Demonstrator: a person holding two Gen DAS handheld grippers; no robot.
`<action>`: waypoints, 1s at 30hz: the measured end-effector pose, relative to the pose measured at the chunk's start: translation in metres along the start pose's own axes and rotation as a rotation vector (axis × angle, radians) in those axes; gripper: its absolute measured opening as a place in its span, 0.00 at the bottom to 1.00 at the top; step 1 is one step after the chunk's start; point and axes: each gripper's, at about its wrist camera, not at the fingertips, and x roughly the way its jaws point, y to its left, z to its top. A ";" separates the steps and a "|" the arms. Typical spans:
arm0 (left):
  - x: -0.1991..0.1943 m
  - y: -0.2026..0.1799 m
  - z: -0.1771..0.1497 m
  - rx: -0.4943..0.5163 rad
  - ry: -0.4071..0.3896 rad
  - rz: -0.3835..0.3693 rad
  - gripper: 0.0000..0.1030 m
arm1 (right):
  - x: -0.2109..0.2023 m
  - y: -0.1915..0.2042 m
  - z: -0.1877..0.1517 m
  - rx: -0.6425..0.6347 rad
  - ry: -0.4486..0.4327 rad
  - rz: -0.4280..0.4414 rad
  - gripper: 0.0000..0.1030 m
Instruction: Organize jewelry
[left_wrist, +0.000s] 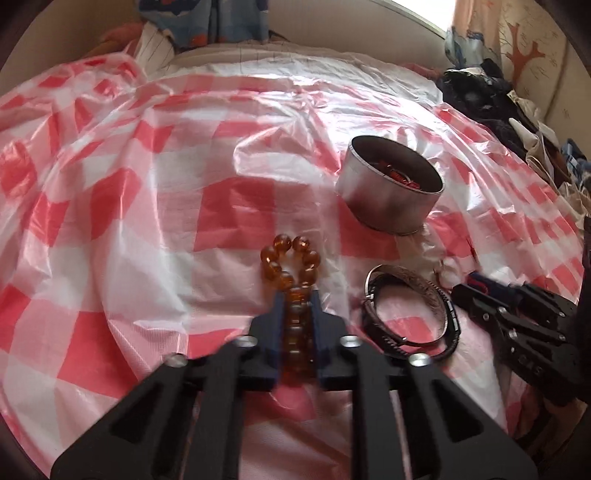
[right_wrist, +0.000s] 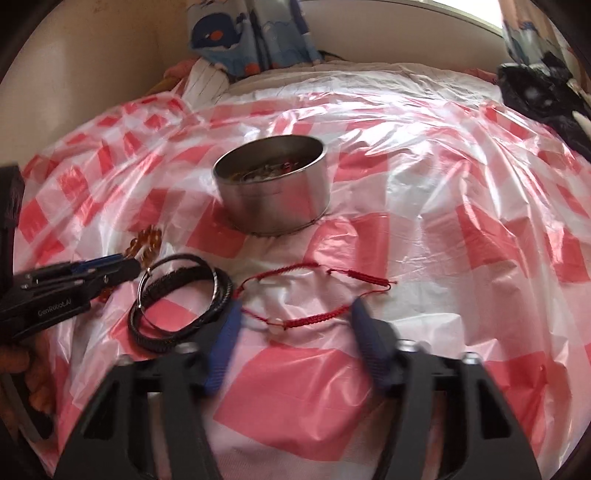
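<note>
My left gripper (left_wrist: 297, 295) is shut on an amber bead bracelet (left_wrist: 291, 258), whose loop sticks out past the fingertips over the checked sheet. From the right wrist view, that gripper (right_wrist: 131, 266) comes in from the left with the amber beads (right_wrist: 147, 240) at its tip. My right gripper (right_wrist: 295, 308) stands open just above a red string bracelet (right_wrist: 314, 320). Part of the cord lies between the blue fingers (right_wrist: 225, 332), but the pads do not press on it. A black cord bracelet (right_wrist: 221, 291) and a silver bangle (left_wrist: 406, 275) lie together between the two grippers.
A round metal tin (left_wrist: 384, 206), also visible from the right wrist (right_wrist: 273, 206), stands farther back with jewelry inside. A crinkled red-and-white checked plastic sheet (left_wrist: 129, 221) covers the bed. Dark clothes (left_wrist: 480, 99) are heaped at the far right. A whale-print fabric (right_wrist: 236, 33) hangs behind.
</note>
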 end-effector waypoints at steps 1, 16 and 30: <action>-0.003 0.000 0.001 -0.009 -0.007 -0.022 0.10 | 0.000 0.002 0.000 -0.011 0.010 0.018 0.10; -0.023 -0.007 0.009 -0.041 -0.086 -0.117 0.10 | -0.029 -0.003 0.002 0.072 -0.095 0.138 0.10; -0.032 -0.016 0.009 0.035 -0.114 -0.036 0.10 | -0.031 0.002 0.001 0.058 -0.092 0.148 0.10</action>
